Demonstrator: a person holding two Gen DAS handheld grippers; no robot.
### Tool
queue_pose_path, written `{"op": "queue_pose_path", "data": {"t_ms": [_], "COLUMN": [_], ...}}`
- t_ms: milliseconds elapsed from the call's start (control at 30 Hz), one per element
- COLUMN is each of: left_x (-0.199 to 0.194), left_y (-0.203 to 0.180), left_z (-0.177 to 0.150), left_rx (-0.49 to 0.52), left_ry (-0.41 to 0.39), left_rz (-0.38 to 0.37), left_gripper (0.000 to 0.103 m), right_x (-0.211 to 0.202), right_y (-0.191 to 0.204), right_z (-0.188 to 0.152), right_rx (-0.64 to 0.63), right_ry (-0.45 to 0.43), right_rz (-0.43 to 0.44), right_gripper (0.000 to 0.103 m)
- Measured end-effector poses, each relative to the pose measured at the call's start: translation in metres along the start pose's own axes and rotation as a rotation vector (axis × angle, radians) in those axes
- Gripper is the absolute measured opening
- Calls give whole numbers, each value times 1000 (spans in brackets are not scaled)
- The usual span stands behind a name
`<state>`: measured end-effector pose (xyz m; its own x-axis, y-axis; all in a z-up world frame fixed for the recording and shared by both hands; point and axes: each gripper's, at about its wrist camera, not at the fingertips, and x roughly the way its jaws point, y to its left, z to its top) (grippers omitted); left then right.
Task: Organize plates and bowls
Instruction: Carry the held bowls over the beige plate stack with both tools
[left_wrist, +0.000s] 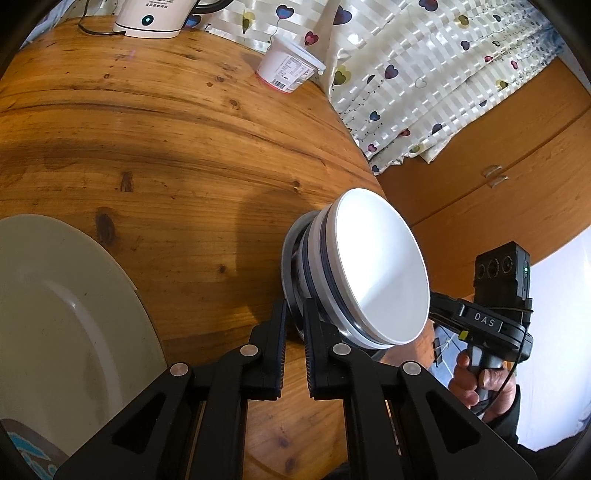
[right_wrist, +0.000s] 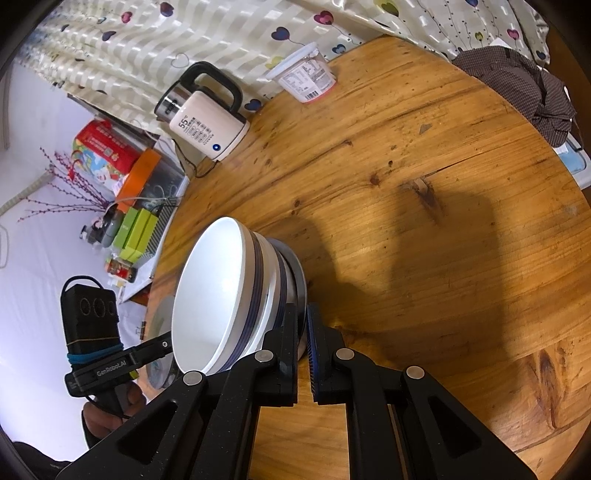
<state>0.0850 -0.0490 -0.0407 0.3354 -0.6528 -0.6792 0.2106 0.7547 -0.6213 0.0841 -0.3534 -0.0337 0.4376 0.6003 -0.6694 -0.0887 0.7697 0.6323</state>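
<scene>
A stack of white bowls with dark blue bands sits just right of the middle in the left wrist view, nested on a shallow dish with a dark rim, on the round wooden tabletop near its edge. The same stack lies left of the middle in the right wrist view.

The left tongs, bottom middle of their view, are narrowed onto the dark rim of the bottom dish, which passes between the two fingers. The right tongs, bottom middle of their own view, pinch the same rim from the opposite side. Both sets of tongs thus grip the stack at its lowest piece. Each view also shows the other handheld unit past the stack, with a hand on its grip at lower right in the left view.

A large pale plate fills the lower left of the left wrist view, lying flat on the tabletop well apart from the bowls. A white kettle and a tipped yoghurt tub stand near the tabletop's far edge, before a heart-patterned curtain.
</scene>
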Motion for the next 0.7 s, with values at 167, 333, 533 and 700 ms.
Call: {"op": "queue_pose_path", "data": {"t_ms": [167, 333, 533, 700], "left_x": [0, 0, 1, 3], "left_y": [1, 6, 10, 8], "left_z": [1, 2, 3, 6], "left_rx": [1, -22, -66, -47], "left_ry": [0, 2, 14, 29], "left_rz": [-4, -29, -58, -55], "left_gripper": [7, 7, 7, 7], "right_x": [1, 1, 1, 1], "right_y": [1, 0, -1, -2], "right_z": [0, 0, 0, -1], "right_rx": [-2, -4, 4, 3], "right_ry": [-1, -1, 1, -1], "right_rz": [-1, -1, 1, -2], "right_gripper": [8, 8, 8, 8]}}
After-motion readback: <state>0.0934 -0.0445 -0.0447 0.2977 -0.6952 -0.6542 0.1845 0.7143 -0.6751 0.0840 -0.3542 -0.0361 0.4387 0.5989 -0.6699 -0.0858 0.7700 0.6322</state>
